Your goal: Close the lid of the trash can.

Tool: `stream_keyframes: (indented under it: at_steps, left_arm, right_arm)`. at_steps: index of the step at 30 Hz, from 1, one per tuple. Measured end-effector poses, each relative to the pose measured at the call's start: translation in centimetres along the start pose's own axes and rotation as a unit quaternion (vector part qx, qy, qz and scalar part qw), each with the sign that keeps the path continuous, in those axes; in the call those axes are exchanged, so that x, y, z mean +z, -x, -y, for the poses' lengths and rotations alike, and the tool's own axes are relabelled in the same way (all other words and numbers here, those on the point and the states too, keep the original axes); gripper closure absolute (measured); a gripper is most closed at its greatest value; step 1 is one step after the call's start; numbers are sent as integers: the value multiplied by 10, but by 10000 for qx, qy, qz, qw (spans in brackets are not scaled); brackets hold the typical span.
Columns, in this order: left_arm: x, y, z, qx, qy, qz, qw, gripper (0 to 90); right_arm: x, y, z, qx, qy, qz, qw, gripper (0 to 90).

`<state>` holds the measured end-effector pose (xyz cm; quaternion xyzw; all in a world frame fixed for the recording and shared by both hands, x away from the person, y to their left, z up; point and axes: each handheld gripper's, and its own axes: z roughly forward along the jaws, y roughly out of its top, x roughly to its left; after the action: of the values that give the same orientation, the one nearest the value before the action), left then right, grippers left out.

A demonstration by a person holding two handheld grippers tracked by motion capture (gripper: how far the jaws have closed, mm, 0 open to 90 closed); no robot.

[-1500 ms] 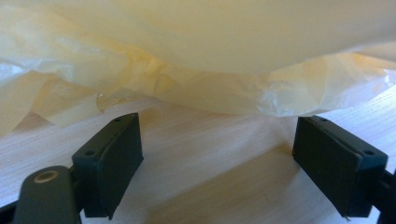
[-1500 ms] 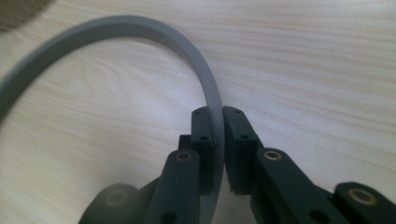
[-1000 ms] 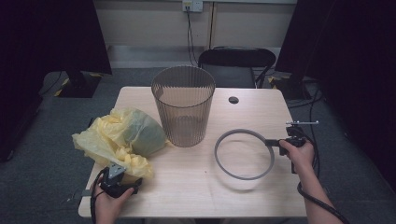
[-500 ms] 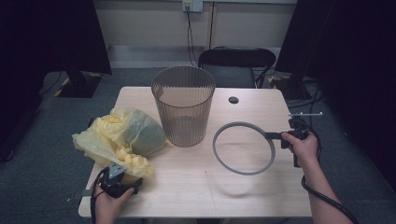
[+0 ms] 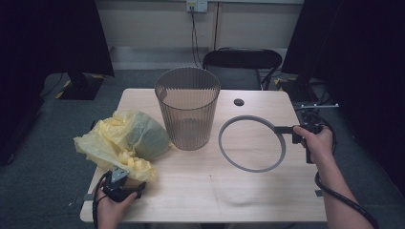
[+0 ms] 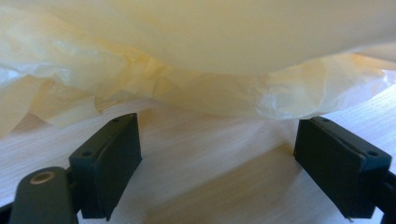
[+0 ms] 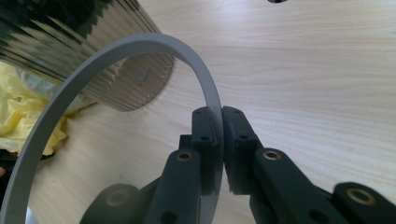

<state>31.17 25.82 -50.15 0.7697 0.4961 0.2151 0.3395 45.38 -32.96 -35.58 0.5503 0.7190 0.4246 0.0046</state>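
A grey ring (image 5: 252,143) hangs level above the table's right half, and my right gripper (image 5: 282,130) is shut on its right edge. In the right gripper view the ring (image 7: 205,88) passes between the black jaws of that gripper (image 7: 219,116), which clamp it. A ribbed, see-through waste bin (image 5: 187,109) stands upright mid-table. A crumpled yellow plastic bag (image 5: 125,140) lies at the left. My left gripper (image 5: 128,172) sits at the bag's near edge; its jaws stand open on the table, with the bag (image 6: 196,60) just beyond the gripper (image 6: 217,140).
The wooden table (image 5: 200,195) has a dark cable hole (image 5: 239,102) at the back right. A black chair (image 5: 241,64) stands behind the table. Dark curtains hang at both sides. Cables trail from both grippers.
My right gripper has lifted the grey ring off the table, and the ring's shadow now falls below it. The left gripper and the bag have stayed put.
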Motion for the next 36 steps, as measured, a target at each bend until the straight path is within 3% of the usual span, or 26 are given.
stream_keyframes:
  at_steps: [36]
  left_arm:
    - [0,0,0,16,-18,39,10000,123]
  right_arm:
    - [-24,-45,-50,-285,38,-383,9989,839]
